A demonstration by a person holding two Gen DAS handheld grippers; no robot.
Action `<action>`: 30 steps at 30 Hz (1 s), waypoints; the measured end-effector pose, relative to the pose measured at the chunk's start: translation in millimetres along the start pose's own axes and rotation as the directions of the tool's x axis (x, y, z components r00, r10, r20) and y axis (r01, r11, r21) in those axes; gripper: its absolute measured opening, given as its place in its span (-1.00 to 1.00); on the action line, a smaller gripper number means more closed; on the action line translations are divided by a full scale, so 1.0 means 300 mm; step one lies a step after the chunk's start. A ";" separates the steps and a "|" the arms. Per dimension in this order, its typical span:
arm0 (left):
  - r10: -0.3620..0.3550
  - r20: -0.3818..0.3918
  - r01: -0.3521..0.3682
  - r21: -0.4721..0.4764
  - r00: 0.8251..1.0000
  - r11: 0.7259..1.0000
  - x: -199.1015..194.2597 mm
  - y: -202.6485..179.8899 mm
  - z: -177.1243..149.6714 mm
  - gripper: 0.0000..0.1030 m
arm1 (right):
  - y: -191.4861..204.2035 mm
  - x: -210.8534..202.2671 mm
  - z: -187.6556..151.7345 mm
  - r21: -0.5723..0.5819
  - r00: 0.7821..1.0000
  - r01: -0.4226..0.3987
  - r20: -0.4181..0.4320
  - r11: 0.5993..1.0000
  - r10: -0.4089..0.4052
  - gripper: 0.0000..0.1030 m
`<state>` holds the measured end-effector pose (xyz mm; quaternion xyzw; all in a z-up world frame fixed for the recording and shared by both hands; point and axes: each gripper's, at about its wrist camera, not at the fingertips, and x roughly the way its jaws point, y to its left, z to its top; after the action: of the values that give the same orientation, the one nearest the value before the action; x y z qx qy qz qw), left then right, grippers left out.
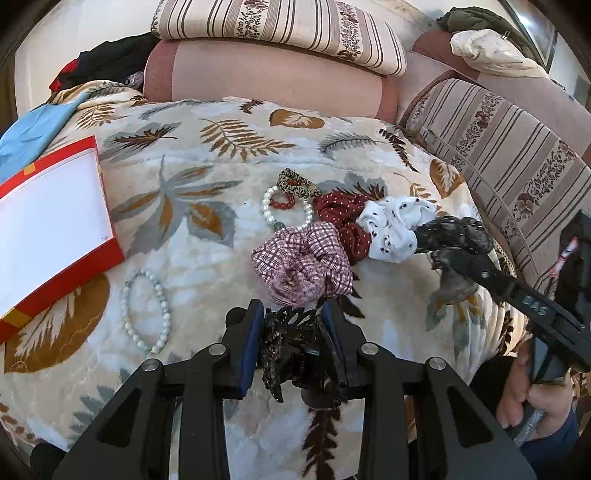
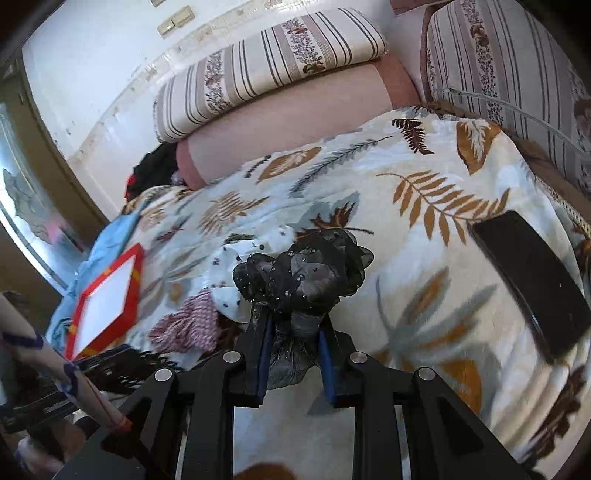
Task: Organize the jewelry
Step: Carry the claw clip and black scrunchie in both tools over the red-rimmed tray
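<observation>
My left gripper [image 1: 293, 321] is shut on a black lacy hair claw [image 1: 288, 343], pinched between its blue pads just above the leaf-print blanket [image 1: 207, 236]. My right gripper [image 2: 295, 325] is shut on a black sheer scrunchie [image 2: 306, 269], and it shows from the side in the left wrist view as well [image 1: 430, 242]. Beside it lie a white dotted scrunchie [image 1: 395, 225], a red dotted scrunchie [image 1: 343, 218] and a pink plaid scrunchie [image 1: 303, 262]. A pearl bracelet [image 1: 275, 210], a red bead bracelet [image 1: 282, 202] and a leopard hair tie [image 1: 295, 184] lie behind them.
An open red box with a white inside [image 1: 48, 229] sits at the left, with a pale bead bracelet [image 1: 147, 310] beside it. A black phone [image 2: 528, 280] lies at the right of the blanket. Striped cushions [image 1: 280, 29] and a blue cloth [image 1: 29, 133] border the blanket.
</observation>
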<state>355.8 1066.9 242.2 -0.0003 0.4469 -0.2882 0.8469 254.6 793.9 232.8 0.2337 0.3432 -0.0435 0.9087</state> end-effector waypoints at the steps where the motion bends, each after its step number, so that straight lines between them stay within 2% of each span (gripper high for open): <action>1: 0.001 0.004 0.000 -0.002 1.000 1.000 -0.007 0.007 -0.005 -0.38 | 0.002 -0.010 -0.002 0.000 1.000 -0.005 0.005 1.000 0.005 -0.52; 11: 0.000 0.072 -0.001 0.006 0.997 1.000 -0.105 -0.001 0.017 -0.38 | 0.056 -0.146 0.023 -0.006 0.993 -0.064 0.098 0.998 0.064 -0.52; 23: 0.024 0.134 -0.023 -0.008 0.991 1.000 -0.185 0.017 0.038 -0.38 | 0.135 -0.150 0.017 -0.061 0.992 -0.093 0.075 0.994 0.097 -0.52; 30: 0.059 0.167 -0.052 -0.045 0.984 0.998 -0.225 0.060 0.048 -0.38 | 0.216 -0.117 0.017 -0.101 0.991 -0.128 0.028 0.987 0.131 -0.52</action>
<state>346.1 1111.2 297.3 -0.0294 0.3794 -0.2545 0.8890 246.4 846.4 284.3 0.2096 0.3132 0.0285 0.9258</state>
